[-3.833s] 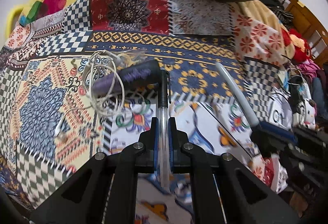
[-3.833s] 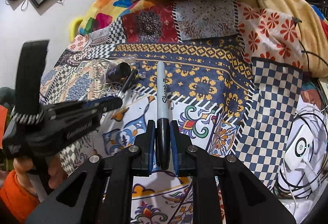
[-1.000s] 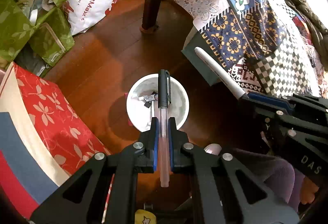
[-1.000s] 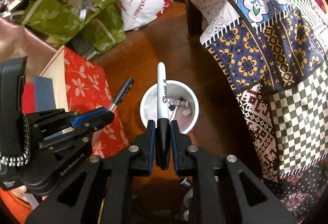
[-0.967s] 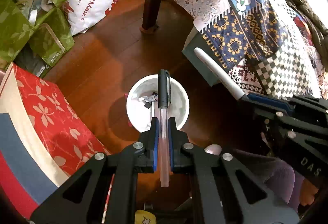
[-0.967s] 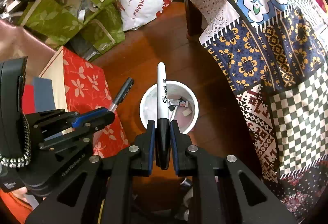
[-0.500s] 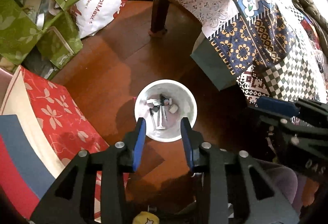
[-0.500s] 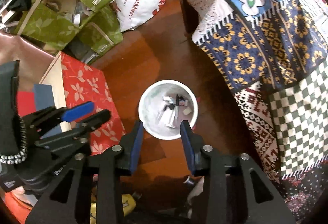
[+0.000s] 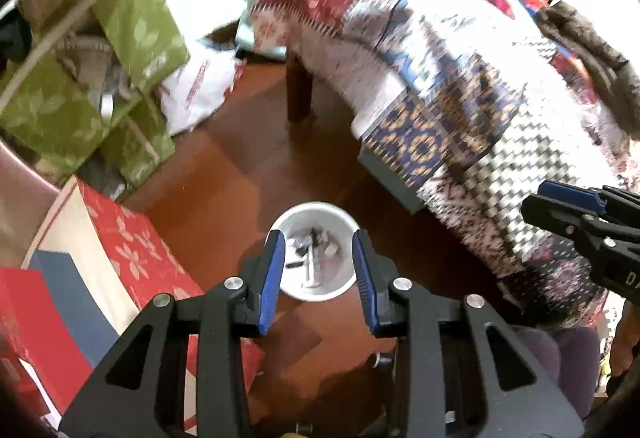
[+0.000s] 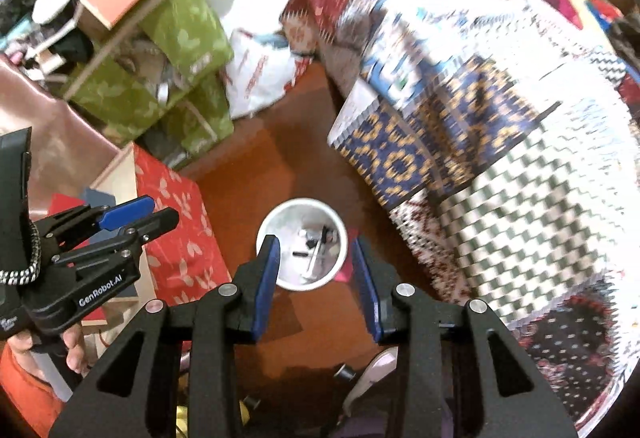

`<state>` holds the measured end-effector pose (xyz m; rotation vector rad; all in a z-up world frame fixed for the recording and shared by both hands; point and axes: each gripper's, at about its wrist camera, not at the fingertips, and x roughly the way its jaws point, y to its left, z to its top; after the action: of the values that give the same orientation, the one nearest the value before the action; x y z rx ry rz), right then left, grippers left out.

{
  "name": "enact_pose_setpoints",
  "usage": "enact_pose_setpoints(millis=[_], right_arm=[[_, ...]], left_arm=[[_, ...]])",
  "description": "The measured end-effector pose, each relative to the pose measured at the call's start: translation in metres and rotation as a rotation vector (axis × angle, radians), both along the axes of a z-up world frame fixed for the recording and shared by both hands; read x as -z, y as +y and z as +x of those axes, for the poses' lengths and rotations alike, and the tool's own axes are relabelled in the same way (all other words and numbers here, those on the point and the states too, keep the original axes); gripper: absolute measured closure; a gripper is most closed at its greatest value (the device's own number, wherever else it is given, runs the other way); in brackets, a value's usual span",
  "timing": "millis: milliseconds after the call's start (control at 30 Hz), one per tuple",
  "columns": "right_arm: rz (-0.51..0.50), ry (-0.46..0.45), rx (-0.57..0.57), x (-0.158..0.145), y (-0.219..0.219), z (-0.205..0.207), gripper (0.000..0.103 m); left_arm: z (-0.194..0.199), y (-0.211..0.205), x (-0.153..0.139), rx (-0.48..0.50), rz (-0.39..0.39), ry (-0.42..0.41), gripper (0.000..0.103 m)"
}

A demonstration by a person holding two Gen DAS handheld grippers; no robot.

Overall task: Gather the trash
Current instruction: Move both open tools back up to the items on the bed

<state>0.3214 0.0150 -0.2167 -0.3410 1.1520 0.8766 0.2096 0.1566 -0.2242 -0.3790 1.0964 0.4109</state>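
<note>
Both pens have gone since a second ago: left gripper (image 9: 318,270) and right gripper (image 10: 316,274) now stand partly parted with nothing between the pads, and both have risen away from the white bin (image 9: 316,250). Bin sits on the wood floor (image 9: 224,173), directly below both tools; the dropped pens (image 10: 316,256) lie inside it with other small scraps. Landmark is the bin: patterned bedspread (image 9: 460,109) hangs just beside its right, red floral box (image 9: 136,250) near its left, green bags (image 9: 100,85) well beyond it on the left. Risk: swinging back to the bed, a finger could snag the bedspread's hanging edge, or the two tools could knock together, since they hang close. Open room is mainly straight above the bin and over bare floor beyond it.
</note>
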Motion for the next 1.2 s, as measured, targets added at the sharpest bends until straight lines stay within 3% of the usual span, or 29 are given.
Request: enact_pose_setpoints(millis=[300, 633, 967, 1200], right_arm=[[0.120, -0.125, 0.123, -0.074, -0.080, 0.020, 0.069], [0.156, -0.218, 0.328, -0.117, -0.190, 0.057, 0.069], [0.101, -0.231, 0.533, -0.107, -0.297, 0.114, 0.069], [0.041, -0.178, 0.540, -0.076, -0.334, 0.164, 0.069]], left_arm=[[0.035, -0.056, -0.078, 0.073, 0.094, -0.143, 0.070], [0.107, -0.150, -0.118, 0.246, 0.104, -0.229, 0.070], [0.194, -0.238, -0.115, 0.411, 0.083, -0.229, 0.070], [0.252, -0.278, -0.091, 0.493, 0.041, -0.200, 0.070]])
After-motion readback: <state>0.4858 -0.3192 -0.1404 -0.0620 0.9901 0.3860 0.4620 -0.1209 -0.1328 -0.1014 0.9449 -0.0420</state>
